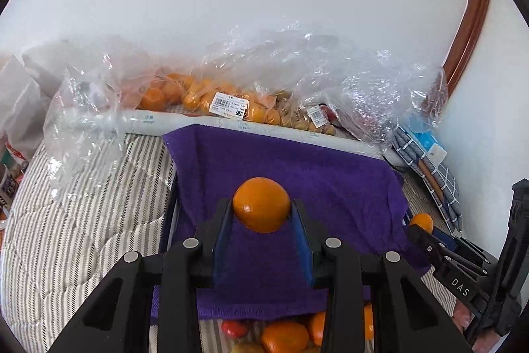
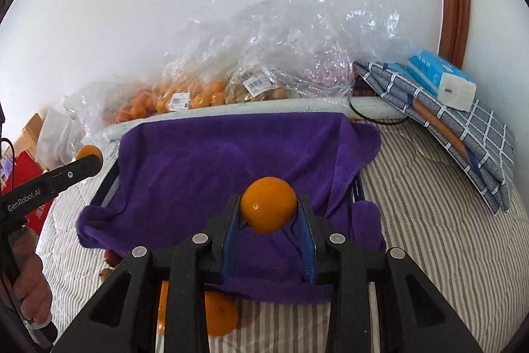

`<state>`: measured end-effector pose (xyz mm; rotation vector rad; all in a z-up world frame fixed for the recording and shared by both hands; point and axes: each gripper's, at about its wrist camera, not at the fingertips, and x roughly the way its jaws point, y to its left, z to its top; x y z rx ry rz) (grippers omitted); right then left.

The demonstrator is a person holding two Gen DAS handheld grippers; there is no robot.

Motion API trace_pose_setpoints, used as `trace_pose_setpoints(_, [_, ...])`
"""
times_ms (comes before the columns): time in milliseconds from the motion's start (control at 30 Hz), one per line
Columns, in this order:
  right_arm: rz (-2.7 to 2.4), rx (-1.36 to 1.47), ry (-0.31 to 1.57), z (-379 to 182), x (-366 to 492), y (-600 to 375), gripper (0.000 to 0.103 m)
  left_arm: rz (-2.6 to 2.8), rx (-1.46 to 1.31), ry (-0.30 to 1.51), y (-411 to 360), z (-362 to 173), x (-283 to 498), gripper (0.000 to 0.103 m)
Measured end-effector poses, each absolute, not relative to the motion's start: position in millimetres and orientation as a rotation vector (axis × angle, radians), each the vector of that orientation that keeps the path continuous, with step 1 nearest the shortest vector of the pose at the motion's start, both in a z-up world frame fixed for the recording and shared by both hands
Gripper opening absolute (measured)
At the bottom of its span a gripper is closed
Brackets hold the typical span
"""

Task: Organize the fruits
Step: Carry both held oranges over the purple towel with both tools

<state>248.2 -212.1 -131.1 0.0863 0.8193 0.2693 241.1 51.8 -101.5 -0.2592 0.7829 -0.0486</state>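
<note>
My left gripper (image 1: 262, 210) is shut on an orange (image 1: 261, 204) and holds it above a purple towel (image 1: 291, 167) draped over a dark-framed tray. My right gripper (image 2: 268, 207) is shut on a second orange (image 2: 268, 204) above the same towel (image 2: 231, 151). The left gripper shows at the left edge of the right wrist view (image 2: 84, 159), still holding its orange (image 2: 88, 150). The right gripper shows at the right of the left wrist view (image 1: 417, 225), holding its orange (image 1: 421, 221). Loose oranges (image 1: 284, 336) and a red fruit (image 1: 234, 328) lie on the striped bedding below the towel's near edge; one orange (image 2: 220, 313) shows in the right view.
Clear plastic bags of oranges (image 1: 205, 95) and brownish fruit (image 2: 261, 91) lie along the white wall behind a white roll (image 1: 145, 119). Folded blue checked cloth (image 2: 463, 134) with a tissue pack (image 2: 443, 78) sits at the right. Bags and boxes (image 1: 20, 108) stand at the left.
</note>
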Motion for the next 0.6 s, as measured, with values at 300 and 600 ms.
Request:
trace_pose_setpoints(300, [0.268,0.078,0.870,-164.5,277.1,-207.6,0.033,-0.035,-0.254,0.849,51.6,-134.2,256.0,0.033])
trace_pose_setpoints(600, [0.284,0.088,0.893,-178.7,283.0,-208.2,0.033,-0.021,-0.256,0.873,55.0,-147.4,260.9,0.033])
